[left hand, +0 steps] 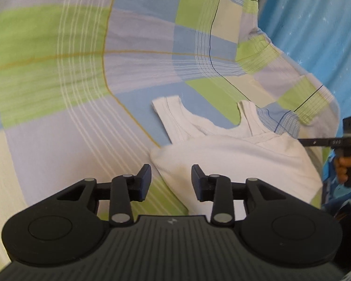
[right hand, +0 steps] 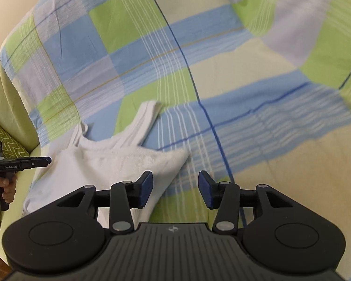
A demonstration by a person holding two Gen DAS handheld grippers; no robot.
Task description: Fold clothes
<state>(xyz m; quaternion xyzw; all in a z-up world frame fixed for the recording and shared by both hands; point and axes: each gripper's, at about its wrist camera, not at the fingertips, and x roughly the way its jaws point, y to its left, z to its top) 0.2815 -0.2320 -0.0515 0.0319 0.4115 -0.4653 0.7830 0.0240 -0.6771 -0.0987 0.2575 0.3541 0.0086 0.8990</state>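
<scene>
Here, a white sleeveless vest (left hand: 233,154) lies flat on a bed covered by a checked sheet (left hand: 58,70) of green, blue, lilac and cream squares. The two shoulder straps point away from both grippers; the body of the vest is nearest them.

Left gripper (left hand: 171,180): jaws apart, nothing between them. It hangs over the vest's left edge, near a corner of the cloth. Its right fingertip (left hand: 197,178) is in front of white fabric; the left fingertip is in front of the sheet. Contact with the cloth cannot be told.

Right gripper (right hand: 175,186): jaws apart, also empty. The vest lies to its left and ahead; the vest's right corner ends just beyond the left fingertip (right hand: 146,186), and between the fingers only sheet shows.

In the left wrist view the other gripper appears side-on at the far right edge, past the vest's side, gripped by a hand (left hand: 349,166). In the right wrist view a hand (right hand: 2,188) holds the other tool at the far left edge.

A blue curtain (left hand: 315,23) hangs behind the bed
</scene>
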